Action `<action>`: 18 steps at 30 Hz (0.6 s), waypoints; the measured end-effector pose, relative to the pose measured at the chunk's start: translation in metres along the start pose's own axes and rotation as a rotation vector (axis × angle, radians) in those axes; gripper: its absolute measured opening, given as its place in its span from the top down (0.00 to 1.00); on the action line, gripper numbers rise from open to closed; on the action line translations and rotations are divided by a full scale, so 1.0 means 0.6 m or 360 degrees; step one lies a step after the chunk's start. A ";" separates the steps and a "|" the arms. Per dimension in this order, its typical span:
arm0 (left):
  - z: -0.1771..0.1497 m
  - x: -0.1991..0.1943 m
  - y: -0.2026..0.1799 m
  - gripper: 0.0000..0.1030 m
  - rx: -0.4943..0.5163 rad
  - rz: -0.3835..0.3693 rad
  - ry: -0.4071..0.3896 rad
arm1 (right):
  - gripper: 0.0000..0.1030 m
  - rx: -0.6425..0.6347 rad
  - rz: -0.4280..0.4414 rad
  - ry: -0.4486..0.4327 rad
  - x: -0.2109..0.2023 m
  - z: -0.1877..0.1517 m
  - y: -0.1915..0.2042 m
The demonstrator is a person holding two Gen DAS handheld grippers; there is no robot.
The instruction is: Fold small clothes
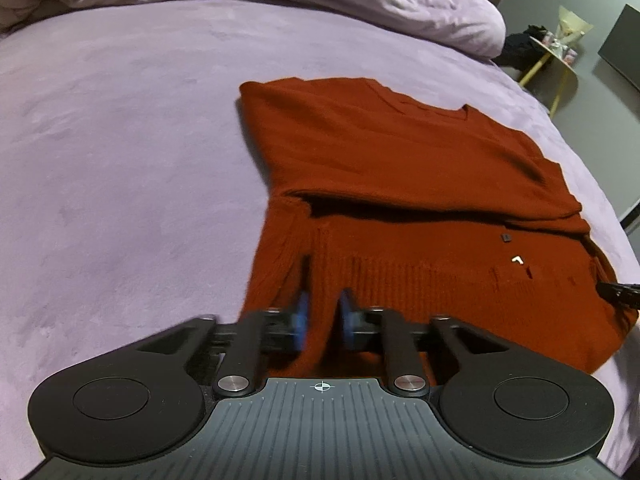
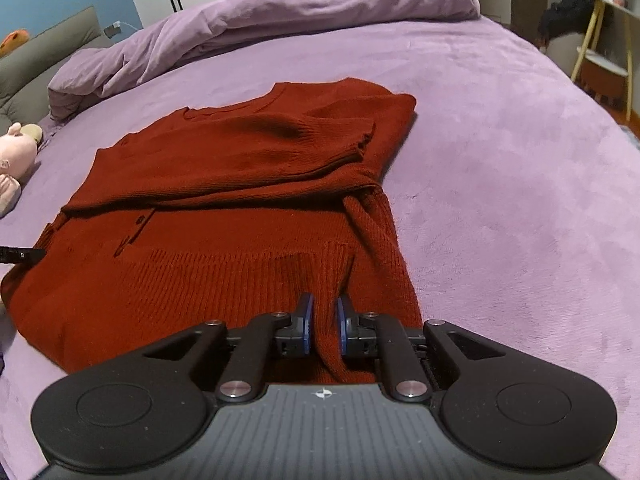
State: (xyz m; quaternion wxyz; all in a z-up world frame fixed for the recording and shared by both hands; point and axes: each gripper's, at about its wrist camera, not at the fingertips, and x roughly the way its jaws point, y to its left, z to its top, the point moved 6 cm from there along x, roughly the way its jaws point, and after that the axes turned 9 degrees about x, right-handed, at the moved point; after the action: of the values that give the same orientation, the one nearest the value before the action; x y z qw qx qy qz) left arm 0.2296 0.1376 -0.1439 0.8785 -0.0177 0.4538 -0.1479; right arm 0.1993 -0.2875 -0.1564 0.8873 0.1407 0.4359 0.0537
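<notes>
Two claws pinch the near hem of a red sweater (image 1: 400,168) that lies flat on a purple bed (image 1: 120,140), sleeves folded across its chest. The left claw (image 1: 323,320) is nearly closed on a ridge of ribbed knit at the hem's left corner, blue pads (image 1: 301,316) pressing the fabric. The right claw (image 2: 323,326) is likewise clamped on a fold at the right corner. A rumpled duvet (image 2: 300,12) lies beyond the sweater, and a pink plush toy (image 2: 14,160) sits at the bed's left edge.
</notes>
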 end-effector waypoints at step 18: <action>0.174 0.023 0.036 0.92 -0.0063 0.0243 -0.0347 | 0.94 0.0010 -0.0091 -0.0380 0.061 0.180 0.032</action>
State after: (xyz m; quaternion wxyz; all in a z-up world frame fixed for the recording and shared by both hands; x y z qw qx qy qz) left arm 0.3258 0.1436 -0.0970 0.9308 -0.0166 0.3585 -0.0688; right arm 0.3075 -0.2832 -0.1156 0.9336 0.1364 0.3311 0.0097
